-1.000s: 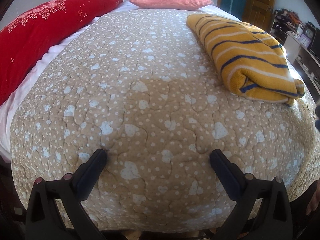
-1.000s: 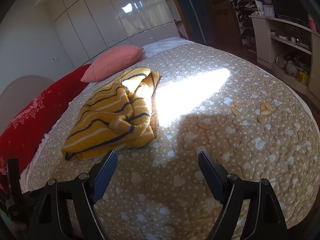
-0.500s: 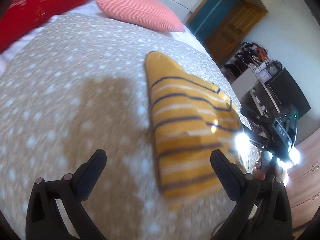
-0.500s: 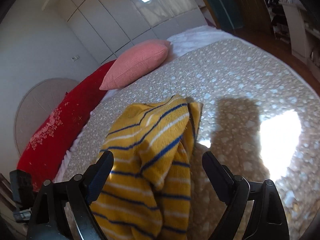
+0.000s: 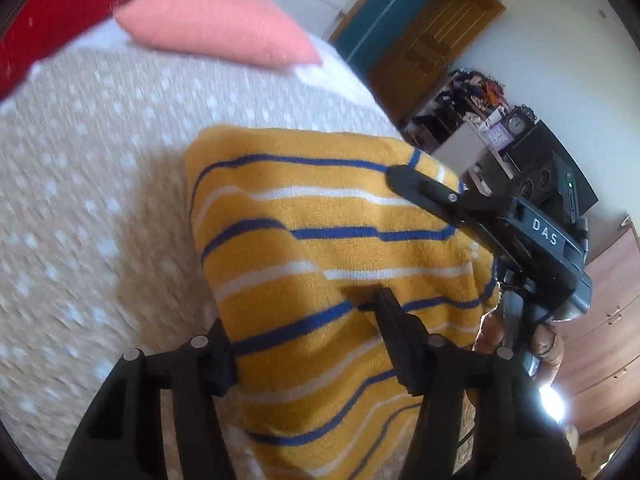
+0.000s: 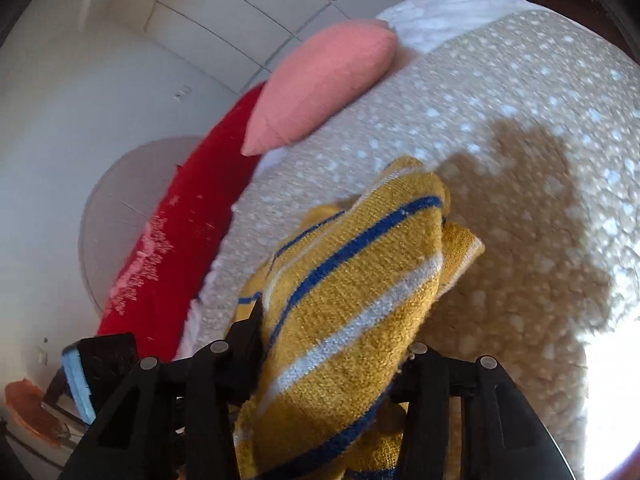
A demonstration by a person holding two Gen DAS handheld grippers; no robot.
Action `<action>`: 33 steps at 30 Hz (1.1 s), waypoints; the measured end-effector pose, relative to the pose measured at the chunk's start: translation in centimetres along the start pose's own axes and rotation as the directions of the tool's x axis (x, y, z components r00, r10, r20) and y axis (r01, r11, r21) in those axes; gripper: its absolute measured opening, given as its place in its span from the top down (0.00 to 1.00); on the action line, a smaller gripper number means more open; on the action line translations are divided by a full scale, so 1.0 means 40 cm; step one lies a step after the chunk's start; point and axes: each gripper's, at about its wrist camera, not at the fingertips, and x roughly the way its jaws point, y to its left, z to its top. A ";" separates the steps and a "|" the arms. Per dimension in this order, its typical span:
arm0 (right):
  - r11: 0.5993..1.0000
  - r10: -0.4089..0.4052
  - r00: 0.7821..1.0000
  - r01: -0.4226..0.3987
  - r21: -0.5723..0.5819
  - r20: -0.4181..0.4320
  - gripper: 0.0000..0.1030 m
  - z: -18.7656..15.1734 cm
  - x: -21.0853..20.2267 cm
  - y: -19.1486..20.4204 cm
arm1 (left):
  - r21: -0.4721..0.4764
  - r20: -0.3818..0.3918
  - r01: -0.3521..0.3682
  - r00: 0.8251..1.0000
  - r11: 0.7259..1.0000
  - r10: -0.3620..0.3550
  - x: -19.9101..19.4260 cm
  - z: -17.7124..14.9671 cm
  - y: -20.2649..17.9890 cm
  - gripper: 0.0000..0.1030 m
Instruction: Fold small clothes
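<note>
A yellow knit garment [image 5: 320,264] with blue and white stripes lies bunched on the beige quilted bed [image 5: 80,200]. My left gripper [image 5: 306,336] has its fingers closed in around the garment's near edge. My right gripper [image 6: 332,344] has its fingers closed in on a raised fold of the same garment [image 6: 352,288]. The right gripper also shows in the left wrist view [image 5: 480,216], over the garment's far right side.
A pink pillow [image 5: 216,24] and a red pillow [image 5: 60,12] lie at the head of the bed. A wooden door [image 5: 432,40] and cluttered shelves [image 5: 488,120] stand to the right. White wardrobe doors [image 6: 192,40] are behind the bed.
Both grippers moved in from the bed's near edge onto the striped garment and their fingers closed in on it. The right one has a fold raised.
</note>
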 end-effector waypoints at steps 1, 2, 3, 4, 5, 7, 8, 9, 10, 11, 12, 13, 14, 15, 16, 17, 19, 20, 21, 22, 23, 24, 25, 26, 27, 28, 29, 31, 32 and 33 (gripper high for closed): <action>1.000 0.020 1.000 -0.020 -0.014 0.024 0.52 0.015 0.000 0.021 | 0.006 0.012 -0.013 1.000 1.000 0.013 -0.016 0.017 0.001 0.43; 0.999 0.025 0.999 -0.024 -0.029 0.046 0.51 0.031 0.009 0.039 | 0.009 0.021 -0.046 0.999 0.999 0.046 -0.028 0.043 0.008 0.42; 0.999 0.013 0.998 -0.011 -0.033 0.065 0.43 0.043 0.021 0.047 | 0.007 0.025 -0.101 0.995 0.995 0.101 -0.034 0.069 0.018 0.39; 0.999 -0.031 0.996 0.033 -0.031 0.082 0.37 0.052 0.036 0.047 | 0.007 0.033 -0.170 0.985 0.985 0.170 -0.032 0.087 0.033 0.33; 0.993 -0.106 0.990 0.110 -0.032 0.098 0.28 0.057 0.056 0.044 | 0.010 0.042 -0.216 0.976 0.976 0.215 -0.029 0.093 0.042 0.31; 0.962 -0.267 0.956 0.272 -0.031 0.123 0.26 0.057 0.082 0.028 | 0.029 0.021 -0.336 0.942 0.941 0.336 -0.006 0.085 0.083 0.31; 0.954 -0.293 0.948 0.298 -0.031 0.126 0.26 0.051 0.083 0.024 | 0.039 -0.022 -0.374 0.927 0.927 0.375 0.014 0.063 0.106 0.31; 0.956 -0.285 0.949 0.291 -0.033 0.136 0.27 0.043 0.075 0.025 | 0.038 -0.048 -0.373 0.926 0.927 0.375 0.027 0.037 0.125 0.31; 0.960 -0.266 0.951 0.276 -0.043 0.156 0.28 0.032 0.060 0.033 | 0.037 -0.062 -0.367 0.928 0.930 0.368 0.032 0.014 0.139 0.31; 0.963 -0.247 0.953 0.262 -0.066 0.175 0.31 0.020 0.039 0.043 | 0.037 -0.082 -0.363 0.927 0.931 0.365 0.045 -0.018 0.155 0.31; 0.962 -0.234 0.956 0.254 -0.098 0.178 0.36 0.011 0.027 0.063 | 0.038 -0.089 -0.366 0.925 0.930 0.368 0.053 -0.037 0.162 0.31; 0.961 -0.221 0.961 0.244 -0.131 0.167 0.39 0.003 0.024 0.084 | 0.036 -0.089 -0.367 0.925 0.929 0.369 0.052 -0.060 0.171 0.31; 0.963 -0.199 0.969 0.220 -0.155 0.143 0.46 0.000 0.029 0.100 | 0.028 -0.078 -0.366 0.927 0.930 0.367 0.051 -0.079 0.168 0.31; 0.968 -0.165 0.981 0.181 -0.171 0.104 0.50 -0.003 0.035 0.111 | 0.017 -0.060 -0.364 0.929 0.931 0.365 0.039 -0.095 0.169 0.31; 0.975 -0.129 0.990 0.138 -0.176 0.060 0.50 -0.011 0.048 0.120 | 0.007 -0.044 -0.365 0.930 0.931 0.365 0.017 -0.108 0.171 0.31; 0.980 -0.096 0.995 0.098 -0.173 0.016 0.50 -0.022 0.067 0.123 | 0.001 -0.024 -0.364 0.931 0.932 0.364 -0.003 -0.120 0.166 0.31; 0.985 -0.081 0.995 0.071 -0.156 -0.058 0.50 -0.044 0.107 0.102 | -0.002 0.027 -0.364 0.931 0.931 0.364 -0.059 -0.145 0.148 0.30; 0.982 -0.127 0.989 0.115 -0.148 -0.074 0.50 -0.052 0.130 0.077 | 0.010 0.063 -0.376 0.925 0.927 0.374 -0.092 -0.160 0.130 0.29; 0.974 -0.190 0.979 0.179 -0.143 -0.069 0.52 -0.061 0.144 0.051 | 0.019 0.095 -0.390 0.917 0.921 0.386 -0.120 -0.173 0.111 0.27; 0.963 -0.244 0.968 0.234 -0.136 -0.060 0.58 -0.062 0.156 0.011 | 0.030 0.131 -0.407 0.907 0.913 0.400 -0.149 -0.186 0.099 0.22; 0.956 -0.275 0.961 0.268 -0.121 -0.045 0.73 -0.062 0.160 -0.021 | 0.040 0.172 -0.428 0.893 0.903 0.416 -0.176 -0.199 0.085 0.20; 0.954 -0.288 0.958 0.284 -0.095 -0.021 0.93 -0.063 0.150 -0.044 | 0.050 0.226 -0.464 0.868 0.884 0.443 -0.213 -0.219 0.065 0.17; 0.956 -0.284 0.959 0.283 -0.070 -0.001 0.97 -0.067 0.131 -0.055 | 0.053 0.259 -0.488 0.849 0.871 0.460 -0.233 -0.222 0.054 0.14; 0.956 -0.285 0.958 0.286 -0.061 0.024 0.97 -0.074 0.109 -0.050 | 0.053 0.306 -0.524 0.819 0.850 0.485 -0.266 -0.241 0.039 0.12; 0.948 -0.308 0.950 0.311 -0.073 0.056 0.95 -0.088 0.080 -0.033 | 0.042 0.363 -0.565 0.777 0.824 0.514 -0.301 -0.260 0.022 0.08; 0.936 -0.331 0.940 0.339 -0.098 0.084 0.89 -0.103 0.053 -0.014 | 0.025 0.413 -0.595 0.738 0.804 0.533 -0.330 -0.277 0.010 0.03; 0.930 -0.334 0.936 0.346 -0.126 0.109 0.66 -0.124 0.021 0.005 | 0.002 0.467 -0.620 0.694 0.784 0.548 -0.361 -0.292 -0.008 0.01; 0.918 -0.334 0.928 0.360 -0.165 0.165 0.35 -0.173 -0.047 0.033 | -0.050 0.576 -0.652 0.600 0.757 0.555 -0.432 -0.333 -0.048 0.00; 0.914 -0.328 0.927 0.361 -0.186 0.183 0.33 -0.198 -0.082 0.043 | -0.071 0.620 -0.664 0.555 0.745 0.554 -0.461 -0.349 -0.069 0.00; 0.911 -0.322 0.928 0.357 -0.206 0.187 0.33 -0.216 -0.106 0.050 | -0.087 0.653 -0.674 0.518 0.734 0.553 -0.488 -0.366 -0.091 0.00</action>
